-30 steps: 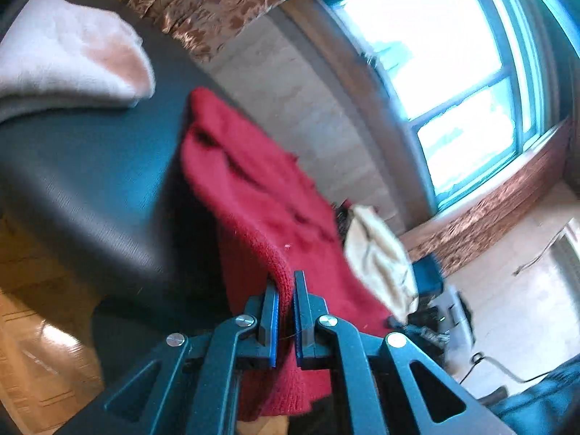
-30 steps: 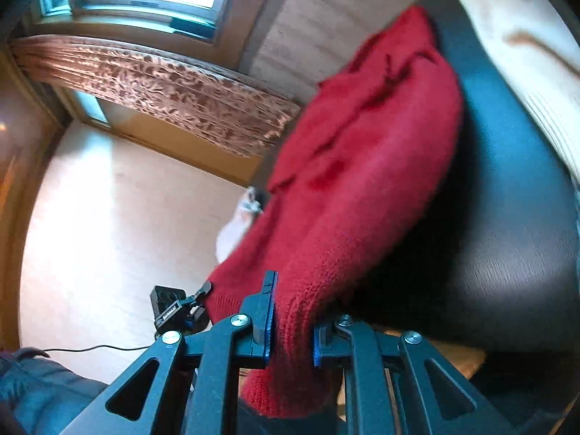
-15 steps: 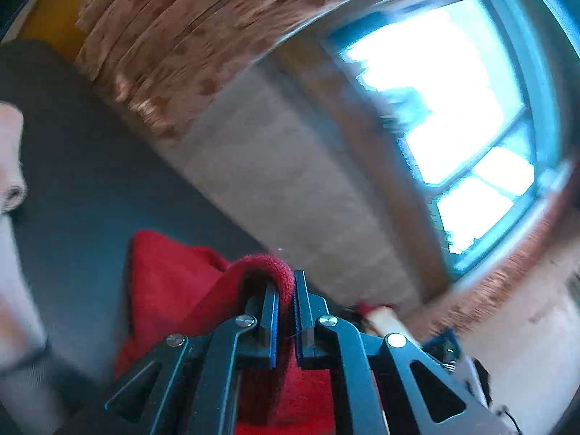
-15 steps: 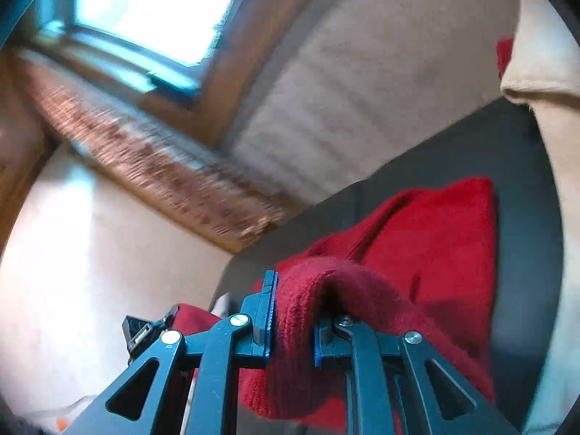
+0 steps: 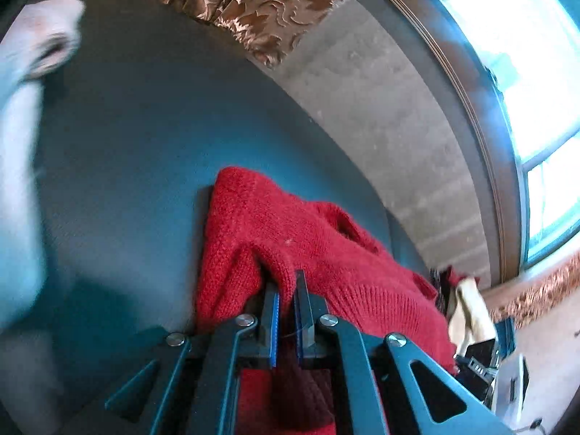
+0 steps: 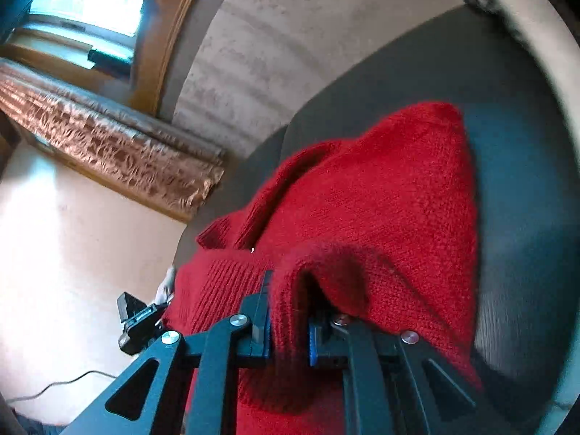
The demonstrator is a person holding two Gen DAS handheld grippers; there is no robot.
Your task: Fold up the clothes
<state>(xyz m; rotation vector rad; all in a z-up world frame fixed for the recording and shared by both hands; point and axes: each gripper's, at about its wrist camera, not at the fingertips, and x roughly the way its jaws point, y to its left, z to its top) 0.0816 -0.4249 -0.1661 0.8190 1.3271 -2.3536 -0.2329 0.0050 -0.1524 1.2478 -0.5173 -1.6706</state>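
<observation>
Red knit sweater (image 5: 319,250) fills the foreground of both wrist views, each gripper pinching a bunched edge of it. The left gripper (image 5: 286,290) is clamped nearly flat on a thin fold. The right gripper (image 6: 288,311) has a thicker roll of knit between its jaws, which are closing on it. Holding two edges at once looks like carrying one half over the other to make a fold. The rest of the sweater lies spread on a dark round table (image 5: 145,152), reaching its far rim. A pale garment (image 5: 21,145) lies at the table's edge beside the sweater, apart from it, so the folding area looks unobstructed. Beyond the rim are a plastered wall (image 6: 275,47), a patterned brown curtain (image 6: 108,134), a bright window (image 5: 536,58), and dark equipment (image 6: 139,320) with a cable on the floor.
</observation>
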